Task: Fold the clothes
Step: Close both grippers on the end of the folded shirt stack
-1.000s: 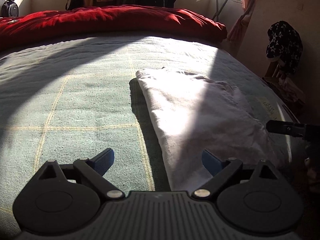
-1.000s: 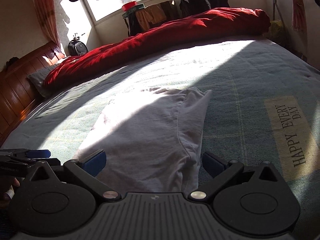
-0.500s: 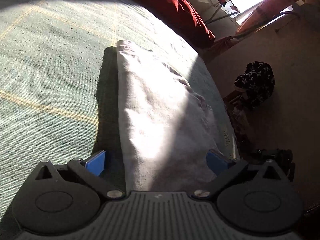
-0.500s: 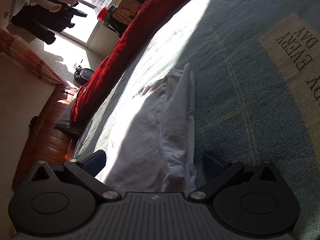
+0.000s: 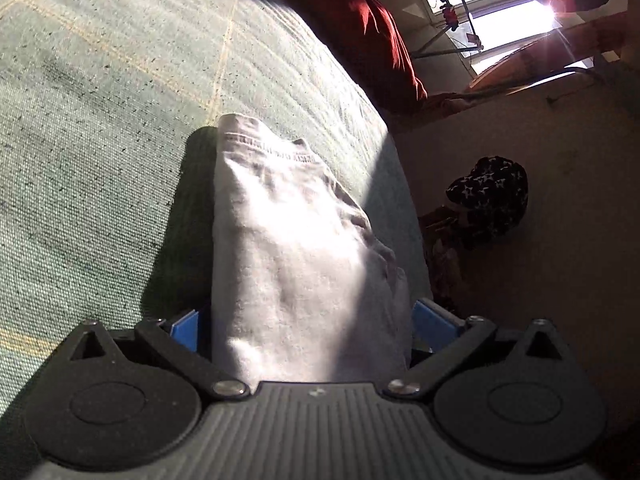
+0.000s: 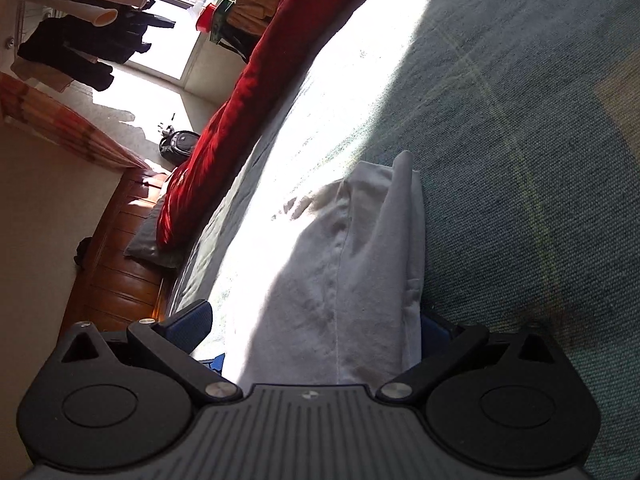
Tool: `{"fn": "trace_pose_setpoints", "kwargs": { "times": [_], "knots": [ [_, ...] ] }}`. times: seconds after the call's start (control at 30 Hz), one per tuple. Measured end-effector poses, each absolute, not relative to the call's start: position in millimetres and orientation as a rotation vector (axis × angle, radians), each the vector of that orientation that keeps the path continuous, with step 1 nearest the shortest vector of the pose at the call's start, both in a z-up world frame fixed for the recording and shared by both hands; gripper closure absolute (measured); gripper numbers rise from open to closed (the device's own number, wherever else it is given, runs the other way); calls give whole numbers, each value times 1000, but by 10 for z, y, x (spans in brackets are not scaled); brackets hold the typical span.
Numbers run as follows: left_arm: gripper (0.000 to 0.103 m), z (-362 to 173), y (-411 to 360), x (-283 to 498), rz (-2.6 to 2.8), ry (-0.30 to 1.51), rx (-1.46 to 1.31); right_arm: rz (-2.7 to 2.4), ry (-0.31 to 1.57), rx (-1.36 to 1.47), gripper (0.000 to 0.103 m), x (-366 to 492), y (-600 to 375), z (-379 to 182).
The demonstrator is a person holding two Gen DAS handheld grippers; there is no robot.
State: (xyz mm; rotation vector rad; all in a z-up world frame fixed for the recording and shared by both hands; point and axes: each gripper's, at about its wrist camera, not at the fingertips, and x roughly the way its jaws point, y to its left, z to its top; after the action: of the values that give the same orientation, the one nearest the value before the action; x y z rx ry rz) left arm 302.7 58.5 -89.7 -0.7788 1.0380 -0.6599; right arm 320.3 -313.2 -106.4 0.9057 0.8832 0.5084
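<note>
The near end of the white garment (image 5: pixel 304 264) is cut off behind the body of each gripper, so how its near edge lies cannot be seen. In the left wrist view the left gripper (image 5: pixel 308 328) stands with its blue pads (image 5: pixel 186 326) spread wide to either side of the folded cloth; whether they touch it is hard to tell. In the right wrist view the right gripper (image 6: pixel 316 320) is also apart around the garment (image 6: pixel 340 280) — its right pad is mostly hidden under the cloth's edge, the left pad clear of it. A bit of blue below that left pad may be the other gripper; too little shows to be sure.

The garment lies folded into a long strip on the green bedspread (image 5: pixel 100 160), near the bed's edge, half in sun and half in shadow. A red duvet (image 6: pixel 248 92) lies at the far side. A dark spotted cloth (image 5: pixel 492 196) sits beyond the bed, its shape unclear.

No writing can be read now — the "HAPPY EVERY DAY" panel seen a second ago has gone out of the right view, only a tan patch (image 6: pixel 616 116) remaining. Both views have rolled and closed in on the garment since then, which now fills the gap between each pair of fingers.
</note>
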Motion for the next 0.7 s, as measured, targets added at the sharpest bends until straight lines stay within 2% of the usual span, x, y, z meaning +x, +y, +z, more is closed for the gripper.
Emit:
{"fn": "trace_pose_setpoints", "kwargs": {
  "times": [0.23, 0.5, 0.7],
  "knots": [
    [1, -938, 638, 2898, -722, 1058, -814, 587, 939, 917, 0, 2924, -3058, -1038],
    [1, -982, 502, 3248, -708, 1138, -840, 586, 942, 964, 0, 3211, -3029, -1064],
    [1, -958, 545, 3032, -760, 1135, -825, 614, 952, 955, 0, 3074, -3052, -1055]
  ]
}}
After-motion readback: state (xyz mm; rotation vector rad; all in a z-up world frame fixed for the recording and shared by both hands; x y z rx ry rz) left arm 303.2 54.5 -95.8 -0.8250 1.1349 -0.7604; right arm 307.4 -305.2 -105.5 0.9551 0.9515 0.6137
